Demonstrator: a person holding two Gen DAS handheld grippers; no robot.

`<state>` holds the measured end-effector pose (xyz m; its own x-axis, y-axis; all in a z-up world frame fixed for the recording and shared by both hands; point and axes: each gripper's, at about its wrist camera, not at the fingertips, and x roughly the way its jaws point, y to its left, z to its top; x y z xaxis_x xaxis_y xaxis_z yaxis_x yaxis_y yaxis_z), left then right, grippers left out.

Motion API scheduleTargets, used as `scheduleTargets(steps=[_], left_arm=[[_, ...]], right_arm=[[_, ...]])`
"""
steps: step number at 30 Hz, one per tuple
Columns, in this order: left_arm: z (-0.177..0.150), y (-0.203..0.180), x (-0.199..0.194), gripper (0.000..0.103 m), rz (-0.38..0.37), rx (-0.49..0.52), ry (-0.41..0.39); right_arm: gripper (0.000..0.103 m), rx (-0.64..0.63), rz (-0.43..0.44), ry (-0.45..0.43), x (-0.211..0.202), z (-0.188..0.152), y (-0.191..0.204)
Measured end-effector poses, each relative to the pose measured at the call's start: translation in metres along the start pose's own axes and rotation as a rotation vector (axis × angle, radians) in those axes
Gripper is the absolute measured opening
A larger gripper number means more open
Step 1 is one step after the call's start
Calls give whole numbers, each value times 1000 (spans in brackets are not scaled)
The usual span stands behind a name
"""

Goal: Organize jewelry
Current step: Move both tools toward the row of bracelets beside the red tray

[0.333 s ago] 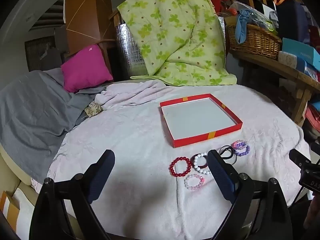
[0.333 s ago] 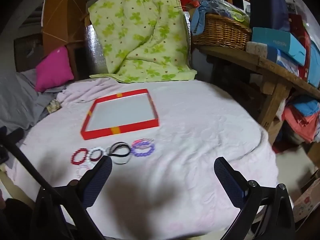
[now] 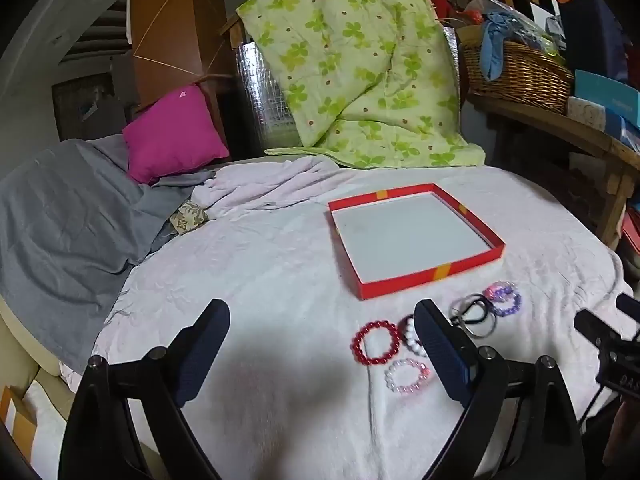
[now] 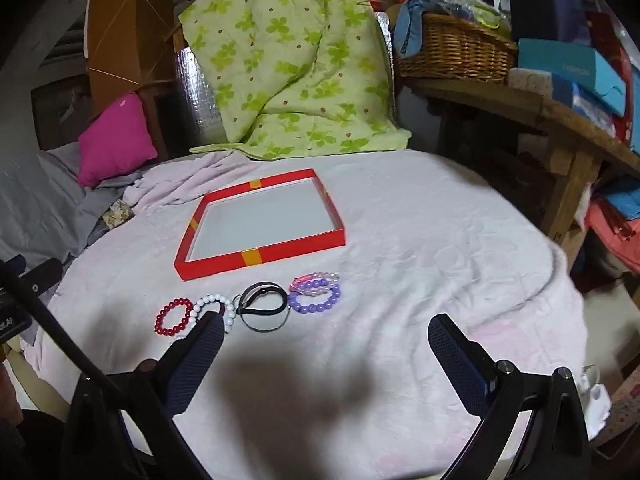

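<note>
Both hand-held grippers hang above the near part of a surface draped in a pale pink cloth, angled down toward it, each with its jaws spread wide and nothing between them.

The left hand-held gripper sits over bare cloth to the left of the jewelry. In its own view its right finger overlaps the white bracelet and hides part of it; whether it touches the beads cannot be told. The right hand-held gripper hovers nearer the surface's right side, its left finger just in front of the white bracelet's near edge.

The jewelry lies in a loose row on the cloth, just in front of the red tray, none of it inside. From left to right: a red bracelet, the white bracelet, a black band lying on a thin ring, and a purple bracelet with a pink one resting against its far side. A second pink bracelet lies nearer, in front of the red and white ones. The tray's pale floor is bare.

A green quilt is heaped behind the tray, with a magenta pillow to its left and a wicker basket on a wooden shelf to the right.
</note>
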<state>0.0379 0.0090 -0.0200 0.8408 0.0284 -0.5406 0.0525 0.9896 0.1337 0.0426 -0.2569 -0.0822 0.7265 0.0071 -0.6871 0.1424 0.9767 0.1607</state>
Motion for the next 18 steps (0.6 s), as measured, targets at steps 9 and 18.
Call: scheduleTargets(steps=[9, 18], left_arm=[[-11, -2, 34, 93, 15, 0, 13], [-22, -6, 51, 93, 19, 4, 48]], right_arm=[[103, -33, 19, -9, -10, -20, 17], [103, -36, 15, -1, -6, -17, 15]])
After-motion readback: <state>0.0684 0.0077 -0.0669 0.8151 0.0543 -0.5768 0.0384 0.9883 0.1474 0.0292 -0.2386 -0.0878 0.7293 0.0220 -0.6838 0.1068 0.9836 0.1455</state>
